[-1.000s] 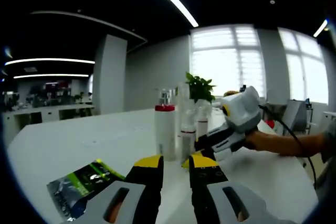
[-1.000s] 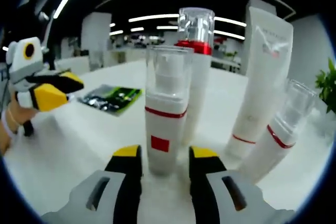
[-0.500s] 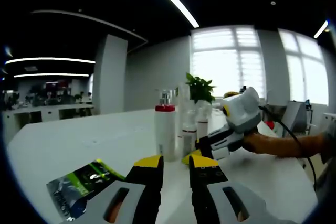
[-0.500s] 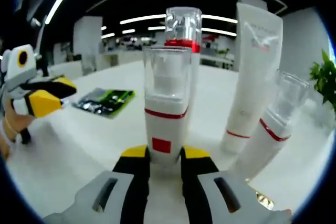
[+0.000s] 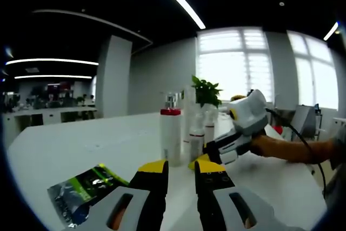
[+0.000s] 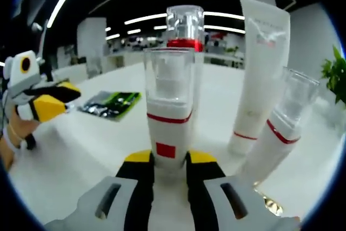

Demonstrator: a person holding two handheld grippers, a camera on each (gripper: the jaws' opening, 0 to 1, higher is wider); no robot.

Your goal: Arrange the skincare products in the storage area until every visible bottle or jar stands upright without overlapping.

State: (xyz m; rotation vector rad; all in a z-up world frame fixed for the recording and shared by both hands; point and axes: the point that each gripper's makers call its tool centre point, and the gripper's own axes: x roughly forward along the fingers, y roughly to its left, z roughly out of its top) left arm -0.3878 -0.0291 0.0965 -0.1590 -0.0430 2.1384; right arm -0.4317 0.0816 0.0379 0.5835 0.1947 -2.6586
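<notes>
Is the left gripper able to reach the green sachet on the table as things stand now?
Probably yes. The left gripper is open and holds nothing, and the green sachet lies flat on bare table just left of its jaws, with nothing between. The bottles stand farther off.

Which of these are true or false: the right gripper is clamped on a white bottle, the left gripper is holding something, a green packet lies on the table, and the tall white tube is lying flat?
1. The right gripper is clamped on a white bottle with a red band. True.
2. The left gripper is holding something. False: its jaws stand apart with nothing between them.
3. A green packet lies flat on the white table. True.
4. The tall white tube is lying flat. False: it stands upright behind the held bottle.
</notes>
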